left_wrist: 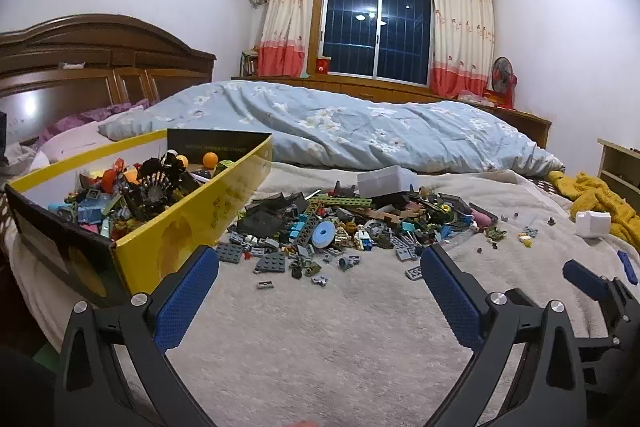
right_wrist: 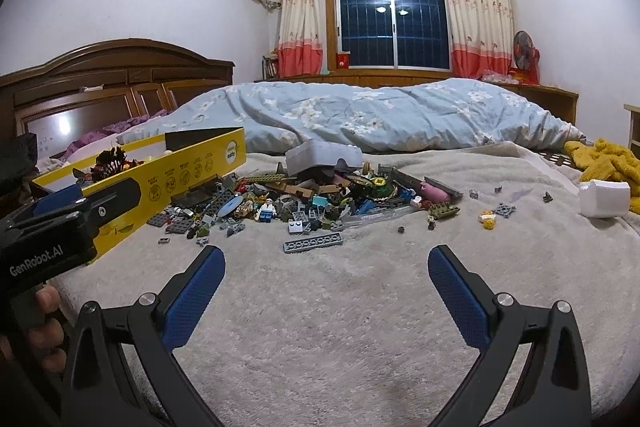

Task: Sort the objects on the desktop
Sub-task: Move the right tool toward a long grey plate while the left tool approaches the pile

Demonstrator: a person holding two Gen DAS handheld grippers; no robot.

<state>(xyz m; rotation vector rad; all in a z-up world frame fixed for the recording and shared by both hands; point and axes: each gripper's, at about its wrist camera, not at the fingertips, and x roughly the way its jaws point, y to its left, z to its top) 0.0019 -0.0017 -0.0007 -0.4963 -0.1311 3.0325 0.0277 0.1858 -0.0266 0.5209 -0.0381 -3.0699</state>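
The left gripper (left_wrist: 320, 259) has its blue-padded fingers (left_wrist: 188, 301) spread wide with nothing between them, low over the grey blanket (left_wrist: 320, 347) on the bed. The right gripper (right_wrist: 326, 261) is likewise spread and empty, just beside it. Ahead of both lies a pile of toy bricks (left_wrist: 344, 223), scattered on the blanket, with a long grey brick (right_wrist: 313, 242) nearest the right fingers (right_wrist: 460, 293). To the left of the pile stands a yellow box (left_wrist: 188, 223) already holding bricks. Behind is a blue quilt (left_wrist: 340, 127).
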